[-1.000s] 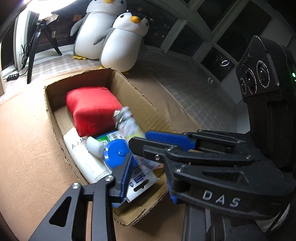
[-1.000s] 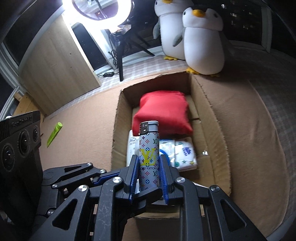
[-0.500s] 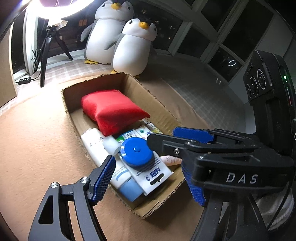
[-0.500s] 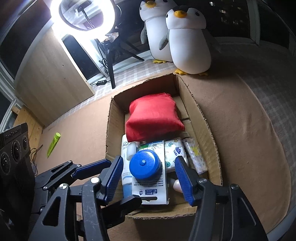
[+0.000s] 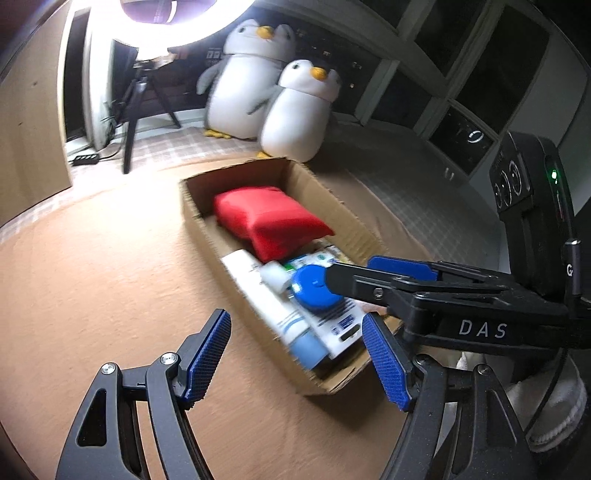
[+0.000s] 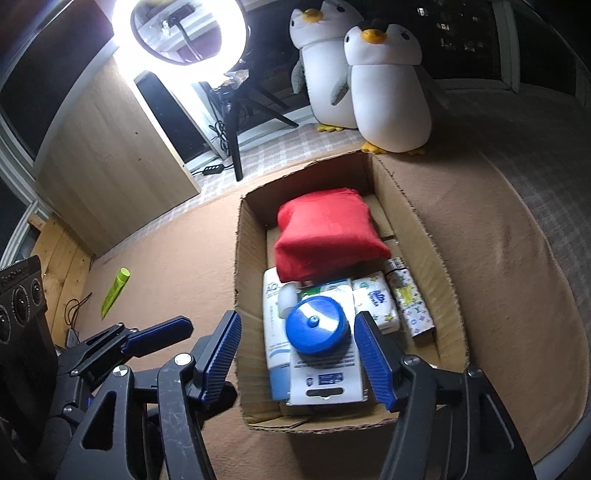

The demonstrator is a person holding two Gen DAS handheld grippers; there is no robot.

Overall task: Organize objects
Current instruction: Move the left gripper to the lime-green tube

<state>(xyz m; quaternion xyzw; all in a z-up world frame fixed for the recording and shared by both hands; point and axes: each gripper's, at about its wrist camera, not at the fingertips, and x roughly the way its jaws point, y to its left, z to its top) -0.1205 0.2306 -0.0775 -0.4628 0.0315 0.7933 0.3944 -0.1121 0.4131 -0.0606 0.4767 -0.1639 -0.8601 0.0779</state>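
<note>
A cardboard box sits on the tan carpet. In it lie a red pouch, a white tube, a carded blue round item, a tissue pack and a patterned white lighter by the right wall. My right gripper is open and empty above the box's near end. My left gripper is open and empty, left of the box's near corner. The right gripper crosses the left wrist view.
Two plush penguins stand behind the box. A ring light on a tripod and a wooden cabinet are at the back left. A green tube lies on the floor, left of the box.
My right gripper opened and let the patterned lighter go; it now lies in the box. My left gripper let go of the blue item and opened. Both grippers pulled back.
</note>
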